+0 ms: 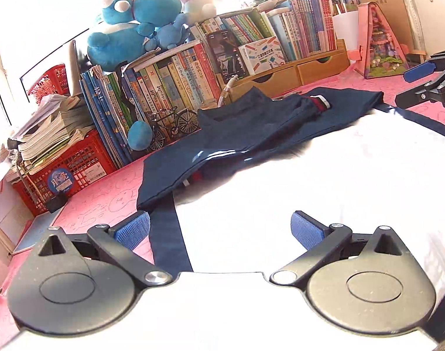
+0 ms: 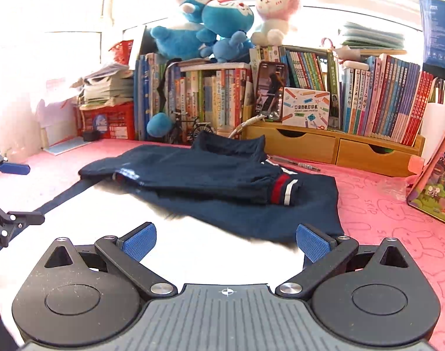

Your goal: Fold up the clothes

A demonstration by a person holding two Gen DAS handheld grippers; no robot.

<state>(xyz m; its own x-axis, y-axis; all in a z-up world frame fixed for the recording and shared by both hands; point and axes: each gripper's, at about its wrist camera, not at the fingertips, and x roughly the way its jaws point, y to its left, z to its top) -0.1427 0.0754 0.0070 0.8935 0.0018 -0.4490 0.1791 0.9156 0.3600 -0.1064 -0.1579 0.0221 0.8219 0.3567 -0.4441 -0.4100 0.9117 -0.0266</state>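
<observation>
Navy-and-white jacket (image 2: 222,181) lies on the pink-covered desk (image 2: 383,204), both striped-cuff sleeves (image 2: 281,190) already crossed over its upper half, white lower half still spread towards the near edge, left gripper (image 1: 219,229) and right gripper (image 2: 225,238) both spread wide, holding nothing.

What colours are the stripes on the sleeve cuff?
Red and white on the navy sleeve cuff, clearest in the right wrist view.

Navy-and-white garment (image 2: 222,175) lies partly folded, sleeves tucked.
</observation>
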